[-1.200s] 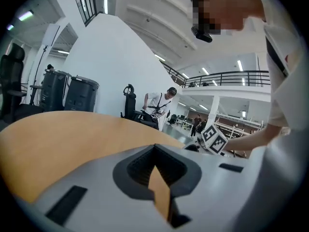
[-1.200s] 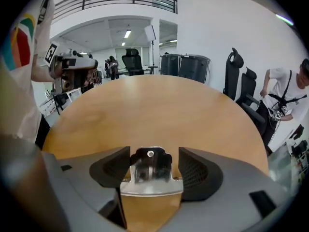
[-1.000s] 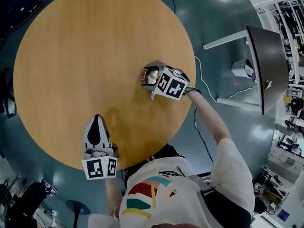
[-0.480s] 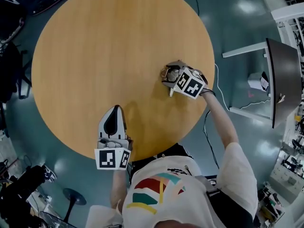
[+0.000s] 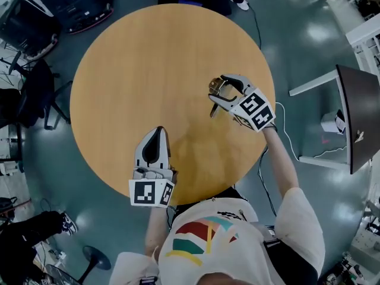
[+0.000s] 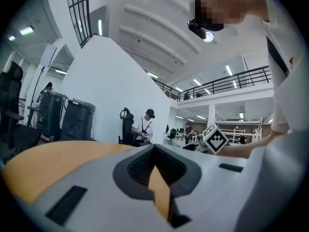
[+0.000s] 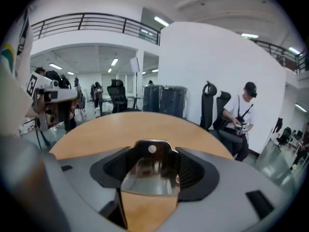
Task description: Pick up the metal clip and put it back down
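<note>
The shiny metal clip (image 5: 218, 88) is pinched in my right gripper (image 5: 215, 95), which is shut on it above the right part of the round wooden table (image 5: 136, 70). In the right gripper view the clip (image 7: 152, 170) fills the gap between the jaws, its riveted end pointing away over the tabletop. My left gripper (image 5: 157, 134) lies low near the table's front edge, well left of the clip. It is shut, with only a thin wedge of table showing between its jaws (image 6: 157, 178).
Black cases (image 5: 71, 5) and chairs stand past the table's far left edge. A dark desk (image 5: 356, 117) is on the right, with a white cable (image 5: 285, 135) on the floor. A seated person (image 7: 244, 115) is beyond the table's far side.
The right gripper has turned and lifted a little with the clip in it. The head view has shifted, so the table sits further right. The left gripper stays put.
</note>
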The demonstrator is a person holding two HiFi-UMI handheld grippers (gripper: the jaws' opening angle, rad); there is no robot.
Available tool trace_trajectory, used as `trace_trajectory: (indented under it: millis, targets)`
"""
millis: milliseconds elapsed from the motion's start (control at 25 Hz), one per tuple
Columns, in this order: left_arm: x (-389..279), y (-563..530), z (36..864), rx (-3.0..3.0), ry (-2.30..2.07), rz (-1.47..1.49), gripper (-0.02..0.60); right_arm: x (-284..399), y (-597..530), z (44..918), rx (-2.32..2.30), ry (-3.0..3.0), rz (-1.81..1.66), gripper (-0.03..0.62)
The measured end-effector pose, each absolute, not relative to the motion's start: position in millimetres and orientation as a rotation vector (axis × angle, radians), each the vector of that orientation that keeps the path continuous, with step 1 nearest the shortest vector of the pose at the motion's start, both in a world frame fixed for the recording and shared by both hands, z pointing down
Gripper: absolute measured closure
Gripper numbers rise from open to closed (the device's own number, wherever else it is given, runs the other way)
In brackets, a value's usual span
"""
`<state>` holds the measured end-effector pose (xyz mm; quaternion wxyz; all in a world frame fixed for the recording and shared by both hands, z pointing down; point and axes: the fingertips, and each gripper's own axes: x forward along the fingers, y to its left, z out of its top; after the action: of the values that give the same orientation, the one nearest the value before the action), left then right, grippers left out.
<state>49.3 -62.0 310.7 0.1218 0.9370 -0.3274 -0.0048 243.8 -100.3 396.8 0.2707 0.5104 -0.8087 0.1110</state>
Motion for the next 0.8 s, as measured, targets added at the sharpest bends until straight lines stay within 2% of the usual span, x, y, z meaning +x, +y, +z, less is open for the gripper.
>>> trace_trajectory:
  millis: [200, 480, 600, 800]
  targets:
    - [33, -71, 234, 2.817, -1.026, -0.172, 0.538, 211, -104, 266, 1.674, -2.283, 0.058, 0.298]
    - [10, -39, 138, 2.828, -1.057, -0.371, 0.538, 158, -37, 121, 1.974, -2.448, -0.275, 0.298]
    - [0, -21, 104, 2.907, -1.071, -0.413, 0.538, 138, 1, 79, 2.062, -2.488, -0.448, 0.298]
    - [-20, 11, 83, 3.015, -1.078, -0.423, 0.538, 105, 66, 56, 2.172, -2.475, -0.624, 0.298]
